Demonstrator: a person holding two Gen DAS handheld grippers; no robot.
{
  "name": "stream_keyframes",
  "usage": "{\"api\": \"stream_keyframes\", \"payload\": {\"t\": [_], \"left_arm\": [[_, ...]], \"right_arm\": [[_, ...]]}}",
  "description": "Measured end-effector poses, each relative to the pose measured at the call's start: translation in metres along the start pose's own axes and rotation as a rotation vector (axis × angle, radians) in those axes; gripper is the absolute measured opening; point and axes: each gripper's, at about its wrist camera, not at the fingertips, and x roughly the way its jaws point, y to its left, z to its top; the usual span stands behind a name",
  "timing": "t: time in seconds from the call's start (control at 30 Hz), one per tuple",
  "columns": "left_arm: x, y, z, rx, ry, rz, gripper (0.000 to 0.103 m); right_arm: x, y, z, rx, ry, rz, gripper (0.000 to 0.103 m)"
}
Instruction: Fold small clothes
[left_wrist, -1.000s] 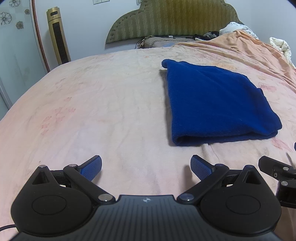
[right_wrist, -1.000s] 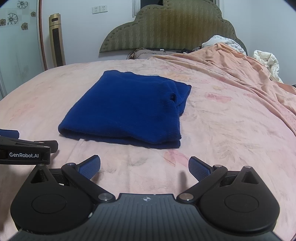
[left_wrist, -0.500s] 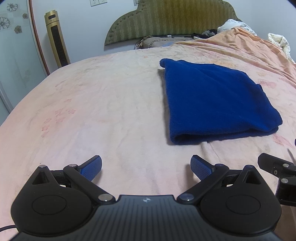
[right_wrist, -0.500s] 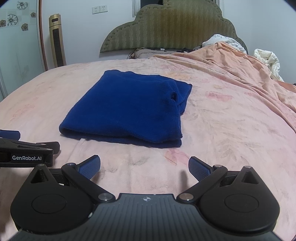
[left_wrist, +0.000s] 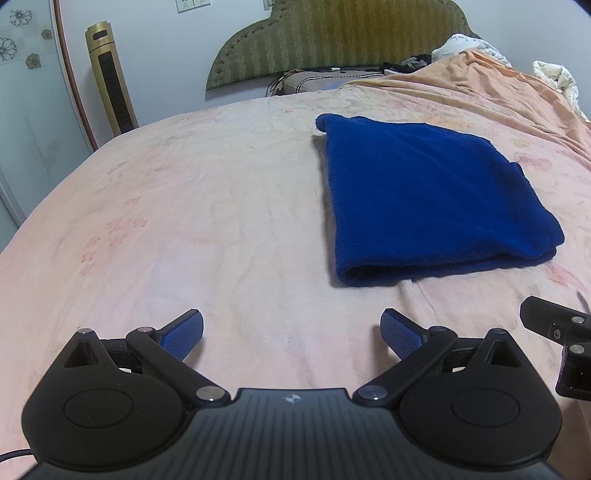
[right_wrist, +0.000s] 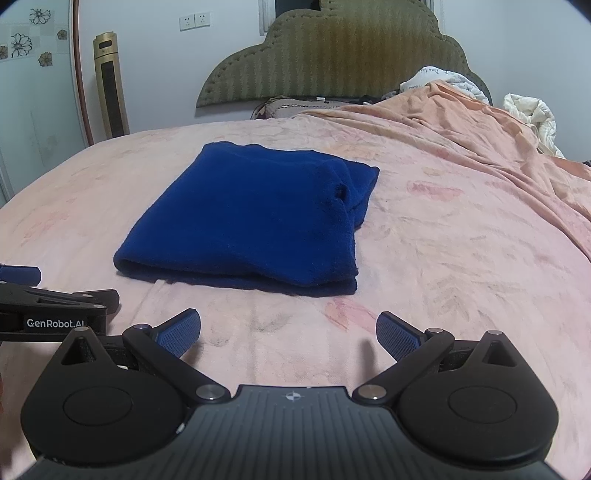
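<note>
folded blue garment (right_wrist: 255, 218) lies flat on the pink bed (right_wrist: 461, 258); left gripper (left_wrist: 291, 332) and right gripper (right_wrist: 288, 332) sit short of it, jaws wide, holding nothing.

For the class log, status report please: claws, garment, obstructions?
Left claw open, empty. Right claw open, empty. Blue garment lies folded on the pink bedsheet, untouched. Nothing between claws and garment.

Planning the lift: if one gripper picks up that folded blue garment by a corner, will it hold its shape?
Probably not. The blue garment looks like soft fleecy cloth in loose layers, so it would likely droop and unfold. It should not slide easily on the bedsheet.
</note>
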Motion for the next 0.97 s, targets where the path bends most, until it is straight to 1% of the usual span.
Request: {"api": "stream_keyframes", "payload": {"t": [0.57, 0.7, 0.83, 0.97], "left_arm": [[-0.006, -0.003, 0.001, 0.014, -0.009, 0.016, 0.103], [-0.009, -0.004, 0.001, 0.015, -0.023, 0.017, 0.103], [-0.014, -0.004, 0.002, 0.019, -0.059, 0.025, 0.103], [-0.014, 0.004, 0.006, -0.008, -0.064, -0.004, 0.103]], "right_arm": [[-0.004, -0.001, 0.001, 0.005, -0.009, 0.004, 0.102], [-0.005, -0.001, 0.001, 0.008, -0.012, 0.009, 0.102], [-0.007, -0.001, 0.001, 0.008, -0.015, 0.008, 0.102], [-0.006, -0.003, 0.000, 0.011, -0.011, 0.014, 0.102]]}}
